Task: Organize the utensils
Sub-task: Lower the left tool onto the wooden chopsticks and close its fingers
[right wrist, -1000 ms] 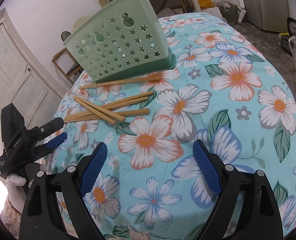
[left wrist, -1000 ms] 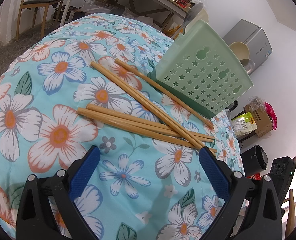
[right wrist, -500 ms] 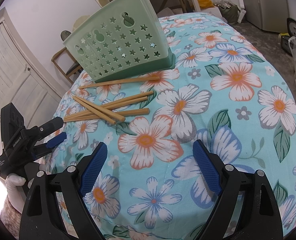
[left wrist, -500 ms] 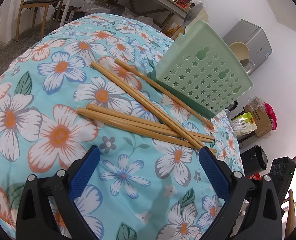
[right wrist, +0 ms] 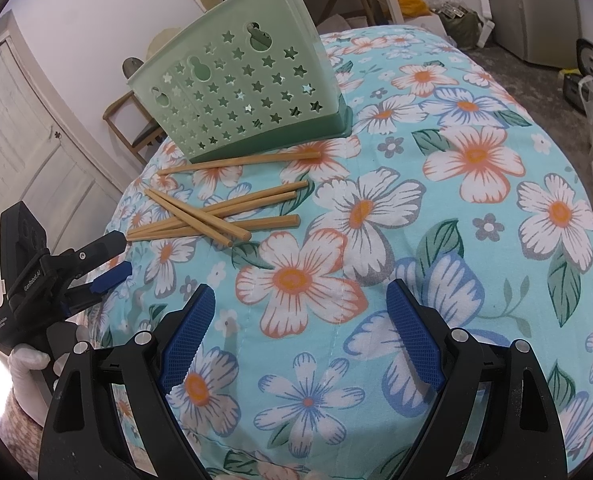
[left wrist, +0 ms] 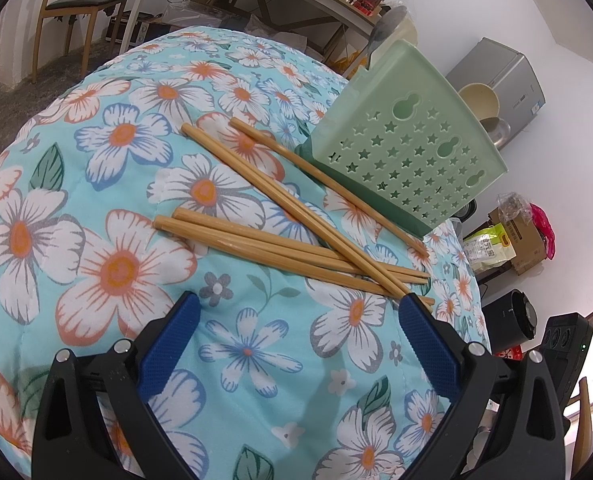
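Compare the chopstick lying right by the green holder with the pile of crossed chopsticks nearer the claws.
The lone chopstick lies by itself along the foot of the green holder; the crossed chopsticks overlap in a loose heap. The lone one is farther from the left claw; the heap's ends reach almost to it. Both are plain light wood, flat on the flowered cloth, outside the holder.

free: bare cloth (right wrist: 476, 240) ahead of right tool (right wrist: 300, 328) | blocked: holder (right wrist: 252, 92) beyond chopsticks (right wrist: 220, 216)
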A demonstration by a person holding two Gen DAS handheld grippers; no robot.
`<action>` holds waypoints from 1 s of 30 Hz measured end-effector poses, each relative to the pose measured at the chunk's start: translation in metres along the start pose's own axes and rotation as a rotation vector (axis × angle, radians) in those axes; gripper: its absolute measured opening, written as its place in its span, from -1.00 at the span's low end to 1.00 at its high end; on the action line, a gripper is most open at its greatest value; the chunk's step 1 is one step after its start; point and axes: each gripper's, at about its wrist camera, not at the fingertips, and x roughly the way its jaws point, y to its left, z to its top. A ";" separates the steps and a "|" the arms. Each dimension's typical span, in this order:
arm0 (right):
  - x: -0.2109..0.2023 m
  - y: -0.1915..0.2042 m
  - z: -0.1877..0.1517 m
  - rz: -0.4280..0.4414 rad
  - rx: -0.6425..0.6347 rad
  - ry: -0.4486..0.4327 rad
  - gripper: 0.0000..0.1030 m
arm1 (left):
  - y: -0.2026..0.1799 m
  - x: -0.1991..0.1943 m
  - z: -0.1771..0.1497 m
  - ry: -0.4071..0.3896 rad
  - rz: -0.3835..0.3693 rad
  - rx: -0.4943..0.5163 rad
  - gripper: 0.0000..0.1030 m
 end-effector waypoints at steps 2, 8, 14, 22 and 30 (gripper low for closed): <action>0.000 0.000 0.000 0.000 0.000 0.000 0.61 | 0.000 0.000 0.000 0.001 0.003 0.005 0.89; 0.000 -0.001 -0.001 0.010 -0.007 0.000 0.61 | -0.001 -0.005 0.001 -0.003 0.009 0.014 0.83; -0.007 -0.006 -0.002 0.039 0.003 -0.010 0.61 | -0.006 -0.026 0.005 -0.079 0.039 0.084 0.69; -0.025 0.013 0.002 0.021 -0.098 -0.070 0.44 | -0.007 -0.060 0.023 -0.195 -0.014 0.107 0.33; -0.033 0.032 0.004 0.049 -0.196 -0.123 0.34 | 0.007 -0.028 0.055 -0.108 -0.066 -0.066 -0.21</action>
